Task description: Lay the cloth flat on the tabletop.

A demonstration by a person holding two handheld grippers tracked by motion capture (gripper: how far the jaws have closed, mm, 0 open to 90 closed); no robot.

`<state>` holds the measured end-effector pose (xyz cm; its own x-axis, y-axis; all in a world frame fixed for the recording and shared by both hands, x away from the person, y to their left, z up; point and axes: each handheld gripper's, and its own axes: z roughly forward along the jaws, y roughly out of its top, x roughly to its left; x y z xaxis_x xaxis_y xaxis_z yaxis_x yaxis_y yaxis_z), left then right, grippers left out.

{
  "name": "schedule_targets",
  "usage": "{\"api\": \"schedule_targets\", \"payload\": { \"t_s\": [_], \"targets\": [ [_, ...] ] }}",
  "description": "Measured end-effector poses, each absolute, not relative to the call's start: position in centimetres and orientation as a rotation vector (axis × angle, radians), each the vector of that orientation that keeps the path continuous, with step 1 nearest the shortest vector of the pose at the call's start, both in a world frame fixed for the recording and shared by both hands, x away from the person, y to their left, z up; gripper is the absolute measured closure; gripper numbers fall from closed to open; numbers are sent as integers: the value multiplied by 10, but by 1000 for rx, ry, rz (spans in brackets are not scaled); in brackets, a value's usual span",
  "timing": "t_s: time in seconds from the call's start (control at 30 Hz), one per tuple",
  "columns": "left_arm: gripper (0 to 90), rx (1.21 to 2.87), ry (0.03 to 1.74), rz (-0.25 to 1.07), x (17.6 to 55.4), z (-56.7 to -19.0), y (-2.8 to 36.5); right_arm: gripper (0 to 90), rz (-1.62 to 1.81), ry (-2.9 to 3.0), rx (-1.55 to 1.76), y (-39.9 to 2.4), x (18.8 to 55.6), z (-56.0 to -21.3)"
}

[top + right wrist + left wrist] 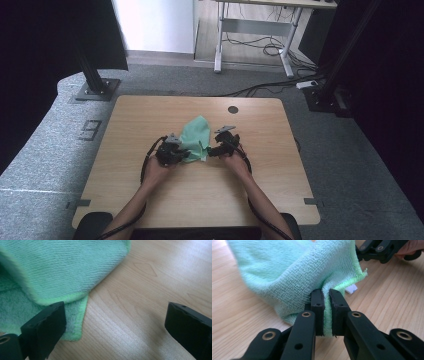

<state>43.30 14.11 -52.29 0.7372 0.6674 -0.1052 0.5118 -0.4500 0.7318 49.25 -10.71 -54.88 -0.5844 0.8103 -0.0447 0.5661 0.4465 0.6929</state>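
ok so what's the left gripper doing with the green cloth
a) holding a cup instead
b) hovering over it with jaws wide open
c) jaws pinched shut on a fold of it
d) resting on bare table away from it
c: in the left gripper view the left gripper has its two black jaws nearly together with a fold of the green cloth squeezed between them, the rest of the cloth draping onto the table.

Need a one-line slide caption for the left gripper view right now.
Left gripper pinches a fold of the green cloth on the wooden table; the right gripper waits beyond.
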Motion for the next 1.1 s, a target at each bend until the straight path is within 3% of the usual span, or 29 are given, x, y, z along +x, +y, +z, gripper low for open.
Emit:
{"api": "schedule_targets", "payload": {
  "t_s": [0.17,0.33,0.4,0.43,0.5,0.63,0.87,1.1],
  "targets": [
    [825,2100,973,278,429,-523,162,36,924,2316,1170,-112,489,-550],
    [785,2116,1043,224,426,-534,178,36,950,2324,1197,-116,481,-552],
    [698,2116,1048,223,425,-536,180,36,949,2330,1196,-116,478,-551],
    [698,2114,1048,222,425,-536,182,36,949,2330,1196,-116,478,-551],
    [535,2111,1027,215,425,-528,186,38,937,2332,1184,-115,476,-551],
    [421,2153,980,278,421,-509,187,39,930,2328,1179,-115,475,-550],
    [375,2137,936,311,427,-480,183,39,954,2325,1198,-118,474,-552],
    [344,2220,830,284,448,-469,133,39,970,2328,1201,-122,471,-553]
  ]
}}
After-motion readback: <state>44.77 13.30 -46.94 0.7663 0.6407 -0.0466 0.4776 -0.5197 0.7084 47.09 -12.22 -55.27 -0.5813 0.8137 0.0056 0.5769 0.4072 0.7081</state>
